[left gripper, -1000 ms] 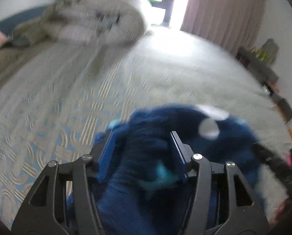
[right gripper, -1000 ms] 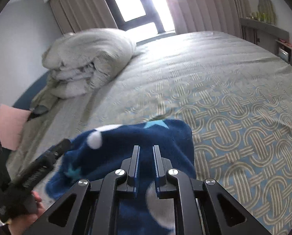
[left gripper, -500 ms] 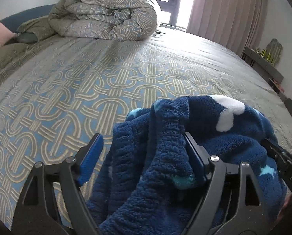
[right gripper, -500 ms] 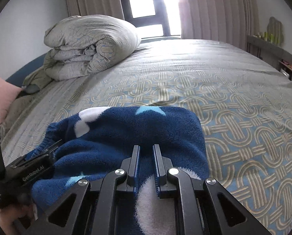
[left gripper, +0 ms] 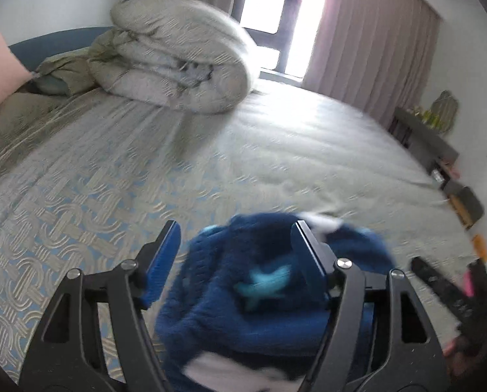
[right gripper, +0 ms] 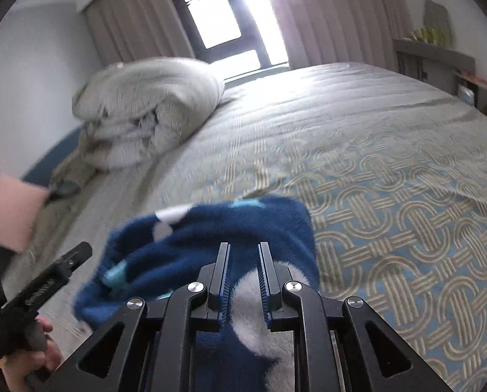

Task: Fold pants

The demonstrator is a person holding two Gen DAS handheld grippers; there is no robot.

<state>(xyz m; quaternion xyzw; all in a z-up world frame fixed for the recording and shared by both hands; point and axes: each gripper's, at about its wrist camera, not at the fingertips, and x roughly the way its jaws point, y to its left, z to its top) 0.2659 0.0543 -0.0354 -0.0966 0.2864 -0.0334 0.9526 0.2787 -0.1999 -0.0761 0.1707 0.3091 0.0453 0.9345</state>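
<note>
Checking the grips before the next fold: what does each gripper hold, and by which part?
Right gripper pinches a bunched fold of the navy fleece star-patterned pants. Left gripper stands open around another bunch, its jaws having just been closing, not clamping.

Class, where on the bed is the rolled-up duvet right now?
In both wrist views the rolled duvet sits at the bed's far left, below the window, well beyond the blue pants.

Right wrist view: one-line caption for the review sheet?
Right gripper pinches bunched navy fleece pants above a patterned bedspread, rolled duvet behind.
</note>
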